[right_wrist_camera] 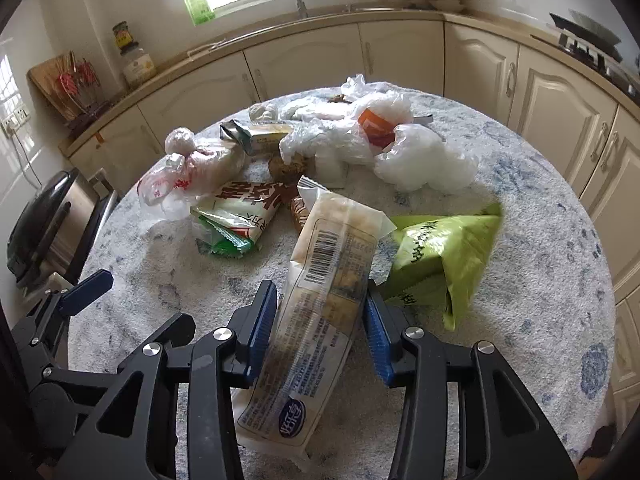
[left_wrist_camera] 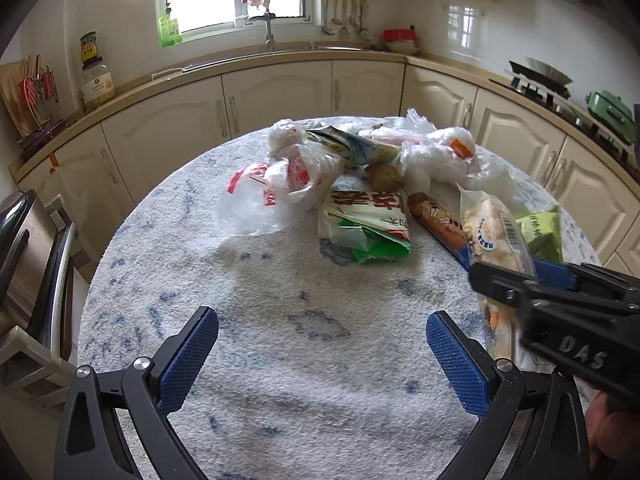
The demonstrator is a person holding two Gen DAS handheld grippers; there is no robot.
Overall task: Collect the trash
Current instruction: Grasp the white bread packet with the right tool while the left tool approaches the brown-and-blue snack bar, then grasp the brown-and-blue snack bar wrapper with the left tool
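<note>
Right wrist view: your right gripper (right_wrist_camera: 320, 320) is clamping both blue pads on the long cracker packet (right_wrist_camera: 320, 280), which is lying on the round table (right_wrist_camera: 540, 280). Your left gripper (left_wrist_camera: 320, 360) is hanging wide open, empty.

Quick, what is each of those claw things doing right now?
Left gripper: open, nothing between its pads.
Right gripper: closed on the clear snack packet.
</note>
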